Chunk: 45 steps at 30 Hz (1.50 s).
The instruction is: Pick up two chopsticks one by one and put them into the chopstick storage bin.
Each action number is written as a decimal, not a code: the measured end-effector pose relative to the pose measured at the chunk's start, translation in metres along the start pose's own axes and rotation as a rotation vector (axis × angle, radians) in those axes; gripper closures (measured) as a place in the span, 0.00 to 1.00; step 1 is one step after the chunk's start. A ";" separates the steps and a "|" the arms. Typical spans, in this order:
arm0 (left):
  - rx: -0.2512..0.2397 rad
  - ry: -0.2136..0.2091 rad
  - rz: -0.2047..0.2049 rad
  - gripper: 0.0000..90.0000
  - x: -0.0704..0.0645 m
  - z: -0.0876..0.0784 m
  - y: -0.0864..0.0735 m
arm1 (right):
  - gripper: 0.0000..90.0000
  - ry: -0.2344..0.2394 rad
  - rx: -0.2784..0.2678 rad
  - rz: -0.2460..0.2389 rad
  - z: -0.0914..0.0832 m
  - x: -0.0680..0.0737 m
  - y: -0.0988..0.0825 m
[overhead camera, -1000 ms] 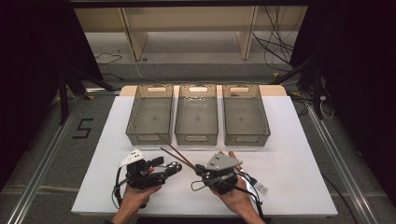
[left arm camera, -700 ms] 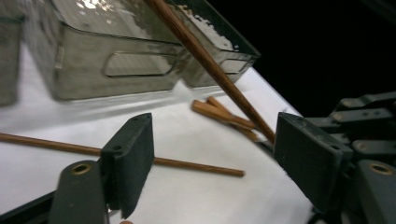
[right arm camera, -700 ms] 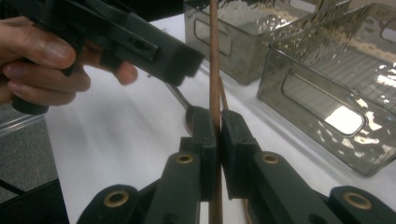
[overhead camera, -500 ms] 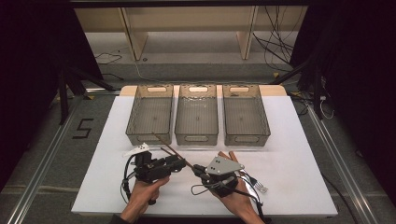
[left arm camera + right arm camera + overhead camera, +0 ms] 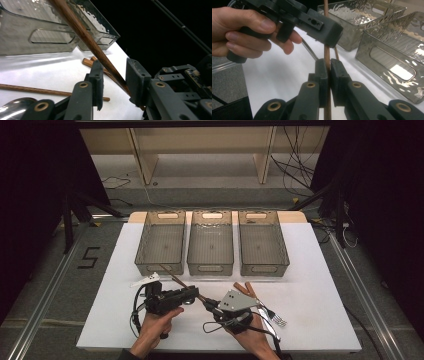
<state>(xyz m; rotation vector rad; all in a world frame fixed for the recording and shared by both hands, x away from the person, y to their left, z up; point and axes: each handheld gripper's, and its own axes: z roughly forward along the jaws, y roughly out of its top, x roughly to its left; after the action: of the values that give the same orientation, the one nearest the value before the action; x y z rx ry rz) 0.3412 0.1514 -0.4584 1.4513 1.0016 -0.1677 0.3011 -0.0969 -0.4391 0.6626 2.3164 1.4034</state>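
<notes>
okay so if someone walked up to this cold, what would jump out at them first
Probably the brown chopstick at the table's near edge: the right gripper has its fingers clamped on it, while the left gripper, which has just been closing, has the stick between fingers still apart. Beyond stand three clear bins in a row.

Chopstick (image 5: 326, 53): brown wood, fine grain, slight sheen. 3 bins (image 5: 210, 243): clear smoky plastic, glossy, rippled walls. Table top (image 5: 320, 285): white, matt, smooth. Gripper jaws: matt black plastic, brass-coloured pivot pins, rough dark pad faces. Fork (image 5: 272, 316): shiny metal tines.
</notes>
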 end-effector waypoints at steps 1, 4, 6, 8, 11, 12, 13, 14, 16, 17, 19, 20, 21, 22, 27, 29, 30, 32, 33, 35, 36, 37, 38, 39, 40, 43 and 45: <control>0.002 -0.007 -0.001 0.76 0.000 0.000 0.000 | 0.95 0.000 -0.001 0.000 0.000 0.000 0.000; 0.003 -0.020 -0.003 0.79 0.001 0.001 -0.001 | 0.95 0.000 0.000 -0.001 0.000 0.000 0.000; 0.002 -0.034 -0.013 0.82 0.001 0.001 -0.001 | 0.95 0.001 -0.004 0.002 0.000 -0.001 -0.001; 0.000 -0.050 -0.026 0.84 0.000 0.001 -0.001 | 0.95 0.002 -0.005 0.002 0.000 -0.001 -0.002; 0.007 -0.075 -0.027 0.89 -0.001 0.001 0.000 | 0.94 0.005 -0.001 0.005 0.001 0.000 -0.003; 0.009 -0.085 -0.024 0.91 -0.001 0.000 0.000 | 0.94 0.008 -0.003 0.007 0.001 -0.001 -0.003; 0.012 -0.095 -0.022 0.92 -0.002 0.000 0.001 | 0.94 0.011 -0.006 0.009 0.001 -0.001 -0.003; 0.013 -0.096 -0.012 0.93 -0.004 0.000 0.002 | 0.93 0.019 -0.012 0.016 0.000 -0.002 -0.004; 0.018 -0.095 -0.006 0.94 -0.006 -0.001 0.004 | 0.92 0.022 -0.017 0.018 0.000 -0.002 -0.003; 0.025 -0.079 0.012 0.94 -0.007 -0.003 0.006 | 0.89 0.025 -0.023 0.020 -0.001 -0.003 -0.003; 0.021 -0.056 0.021 0.94 -0.006 -0.006 0.009 | 0.76 0.042 -0.033 0.045 -0.005 -0.007 -0.002; 0.023 -0.046 0.028 0.94 -0.004 -0.008 0.012 | 0.73 0.049 -0.038 0.056 -0.007 -0.010 -0.002; 0.019 -0.035 0.025 0.94 -0.003 -0.010 0.015 | 0.70 0.054 -0.045 0.075 -0.010 -0.012 -0.003; 0.018 -0.025 0.025 0.94 -0.001 -0.012 0.018 | 0.67 0.056 -0.052 0.087 -0.014 -0.015 -0.003; 0.050 0.025 0.052 0.94 0.005 -0.017 0.041 | 0.52 0.025 -0.030 0.115 -0.027 -0.028 -0.012; 0.059 0.041 0.068 0.94 0.007 -0.020 0.052 | 0.47 0.007 -0.026 0.130 -0.030 -0.031 -0.019; 0.067 0.050 0.074 0.94 0.008 -0.021 0.057 | 0.45 0.002 -0.022 0.131 -0.031 -0.032 -0.020; 0.077 0.073 0.089 0.94 0.009 -0.023 0.072 | 0.42 -0.013 -0.010 0.127 -0.032 -0.033 -0.024; 0.082 0.080 0.097 0.94 0.009 -0.024 0.077 | 0.42 -0.012 -0.006 0.128 -0.033 -0.033 -0.025; 0.078 0.087 0.095 0.93 0.010 -0.027 0.092 | 0.40 -0.011 -0.007 0.127 -0.035 -0.034 -0.027; 0.083 0.096 0.101 0.93 0.011 -0.029 0.102 | 0.39 -0.011 -0.009 0.123 -0.036 -0.033 -0.027; 0.089 0.108 0.109 0.93 0.012 -0.030 0.108 | 0.38 -0.008 -0.011 0.123 -0.037 -0.033 -0.027; 0.089 0.126 0.118 0.93 0.013 -0.031 0.115 | 0.37 -0.008 -0.011 0.124 -0.037 -0.033 -0.027; 0.090 0.139 0.123 0.93 0.014 -0.031 0.123 | 0.35 -0.007 -0.010 0.122 -0.038 -0.033 -0.027; 0.093 0.148 0.124 0.93 0.015 -0.032 0.130 | 0.32 -0.005 -0.011 0.128 -0.038 -0.033 -0.028; 0.096 0.177 0.125 0.93 0.020 -0.034 0.149 | 0.31 0.000 -0.014 0.134 -0.038 -0.033 -0.028; 0.103 0.193 0.120 0.93 0.023 -0.036 0.160 | 0.30 0.003 -0.012 0.132 -0.038 -0.033 -0.028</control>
<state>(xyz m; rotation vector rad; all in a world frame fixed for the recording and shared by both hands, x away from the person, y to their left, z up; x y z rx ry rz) 0.4425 0.2229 -0.3483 1.6410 1.0703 0.0091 0.3024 -0.1543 -0.4454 0.8239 2.3020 1.4742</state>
